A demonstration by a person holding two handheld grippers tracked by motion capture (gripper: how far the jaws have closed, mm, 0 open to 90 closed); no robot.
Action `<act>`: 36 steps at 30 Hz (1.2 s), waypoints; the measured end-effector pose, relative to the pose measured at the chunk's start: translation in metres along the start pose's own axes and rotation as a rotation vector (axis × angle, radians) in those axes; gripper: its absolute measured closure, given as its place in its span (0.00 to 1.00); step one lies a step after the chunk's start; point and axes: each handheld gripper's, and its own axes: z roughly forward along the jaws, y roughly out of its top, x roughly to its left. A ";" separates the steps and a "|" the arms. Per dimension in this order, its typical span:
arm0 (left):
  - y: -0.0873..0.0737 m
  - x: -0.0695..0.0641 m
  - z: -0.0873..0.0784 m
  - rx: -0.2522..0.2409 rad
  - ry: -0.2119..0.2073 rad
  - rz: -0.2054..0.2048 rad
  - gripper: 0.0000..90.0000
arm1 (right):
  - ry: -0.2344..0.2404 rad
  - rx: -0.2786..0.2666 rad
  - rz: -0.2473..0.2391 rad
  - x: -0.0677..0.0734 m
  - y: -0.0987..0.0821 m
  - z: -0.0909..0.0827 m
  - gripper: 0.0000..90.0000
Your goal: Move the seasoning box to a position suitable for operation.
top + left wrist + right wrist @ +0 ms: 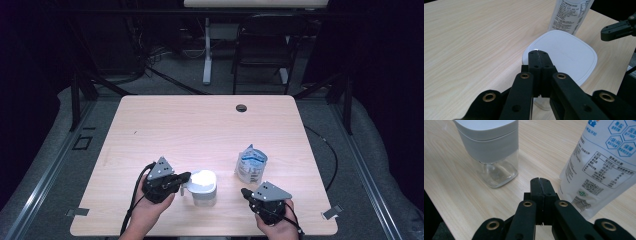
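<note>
While the wooden table (200, 125) carries little else, a white-lidded clear jar (204, 186) stands near its front edge, with a printed white pouch (251, 165) upright at the jar's two o'clock. At the jar's nine o'clock the left gripper (186, 176) hovers by the lid, jaws pressed together and empty. At the jar's four o'clock the right gripper (244, 191) has its jaws fully together on nothing.

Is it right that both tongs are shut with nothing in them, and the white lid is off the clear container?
Not quite. Both the left tongs and right tongs are shut on nothing, but the white lid sits on the clear container, as the right gripper view shows.
</note>
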 end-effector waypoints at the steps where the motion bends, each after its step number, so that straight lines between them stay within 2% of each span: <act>1: 0.000 0.000 0.000 0.001 -0.002 -0.001 1.00 | 0.000 0.000 0.000 0.000 0.000 0.000 1.00; 2: 0.000 0.000 0.000 0.001 -0.002 0.000 1.00 | 0.016 0.000 -0.002 0.000 0.002 0.002 1.00; 14: -0.001 0.000 0.000 -0.004 -0.002 -0.004 1.00 | 0.057 0.002 -0.021 0.003 0.019 0.009 1.00; 36: -0.001 0.001 0.000 -0.008 -0.006 -0.013 1.00 | 0.120 -0.003 -0.051 0.011 0.033 0.023 1.00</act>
